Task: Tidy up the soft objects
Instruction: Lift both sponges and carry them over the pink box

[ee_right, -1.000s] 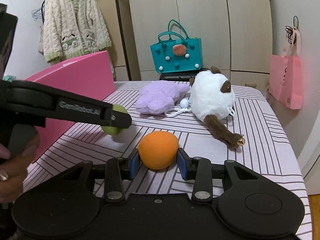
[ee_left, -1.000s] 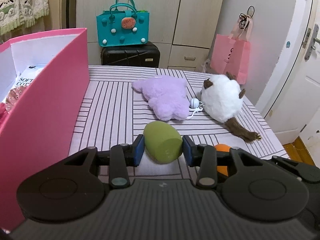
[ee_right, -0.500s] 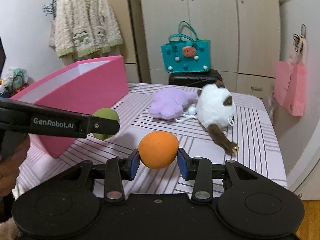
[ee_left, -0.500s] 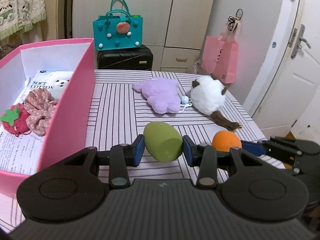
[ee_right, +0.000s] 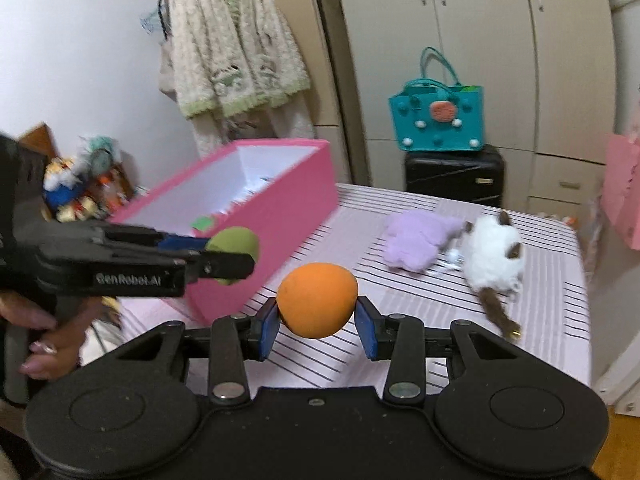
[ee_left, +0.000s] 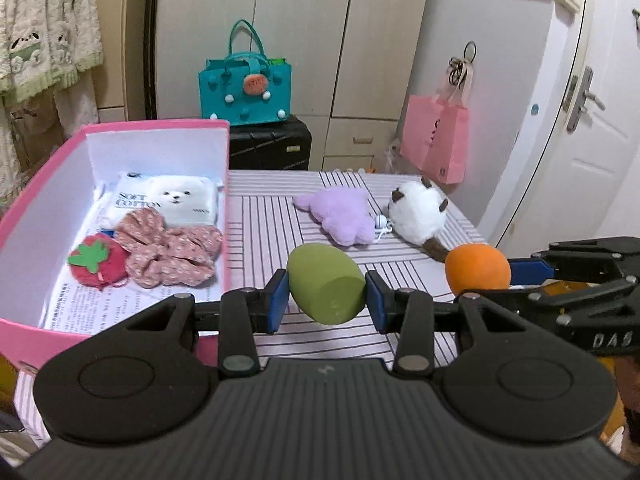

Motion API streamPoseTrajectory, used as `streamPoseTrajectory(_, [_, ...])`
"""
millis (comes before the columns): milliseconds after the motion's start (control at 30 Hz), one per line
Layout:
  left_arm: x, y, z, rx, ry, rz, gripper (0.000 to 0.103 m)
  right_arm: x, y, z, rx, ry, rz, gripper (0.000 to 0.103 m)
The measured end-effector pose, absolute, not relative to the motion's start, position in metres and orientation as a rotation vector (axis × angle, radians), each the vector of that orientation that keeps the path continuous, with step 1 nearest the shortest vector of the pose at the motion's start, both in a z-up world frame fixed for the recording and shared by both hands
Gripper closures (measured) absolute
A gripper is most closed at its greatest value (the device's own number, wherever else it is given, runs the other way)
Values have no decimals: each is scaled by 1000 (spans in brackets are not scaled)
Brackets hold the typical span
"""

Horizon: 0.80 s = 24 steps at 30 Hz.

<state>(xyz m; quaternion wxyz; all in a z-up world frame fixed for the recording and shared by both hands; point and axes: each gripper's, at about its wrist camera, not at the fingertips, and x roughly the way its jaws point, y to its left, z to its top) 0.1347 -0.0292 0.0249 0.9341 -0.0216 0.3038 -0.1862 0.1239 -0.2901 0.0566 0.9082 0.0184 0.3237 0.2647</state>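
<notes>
My left gripper (ee_left: 326, 298) is shut on a green egg-shaped sponge (ee_left: 326, 288), held in the air beside the pink box (ee_left: 226, 200); it also shows in the right wrist view (ee_right: 234, 250). My right gripper (ee_right: 317, 320) is shut on an orange sponge (ee_right: 317, 300), held above the striped table (ee_right: 552, 280); the sponge also shows in the left wrist view (ee_left: 478, 270). The box holds a cotton pack (ee_left: 168, 200), a floral scrunchie (ee_left: 172, 252) and a red strawberry toy (ee_left: 96, 264). A purple plush (ee_left: 336, 216) and a white plush (ee_left: 418, 216) lie on the table.
A teal bag (ee_left: 244, 88) sits on a black case (ee_left: 268, 146) behind the table. A pink paper bag (ee_left: 436, 140) hangs at the right near a white door (ee_left: 592, 140). A knitted jacket (ee_right: 236, 52) hangs at the left.
Both grippers have risen and pulled back with their sponges. The left view now looks down into the pink box. The right gripper has swung left toward the box.
</notes>
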Motion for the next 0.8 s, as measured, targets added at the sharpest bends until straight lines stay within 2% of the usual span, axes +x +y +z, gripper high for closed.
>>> streamPoseTrajectory(333, [116,7,63,-39,581,-469,63,128,-258,87,29,673,683,56])
streamPoseTrajectory(800, [138,60,78,-36,695,-498,62,154,-206,110,-95,656,816,56])
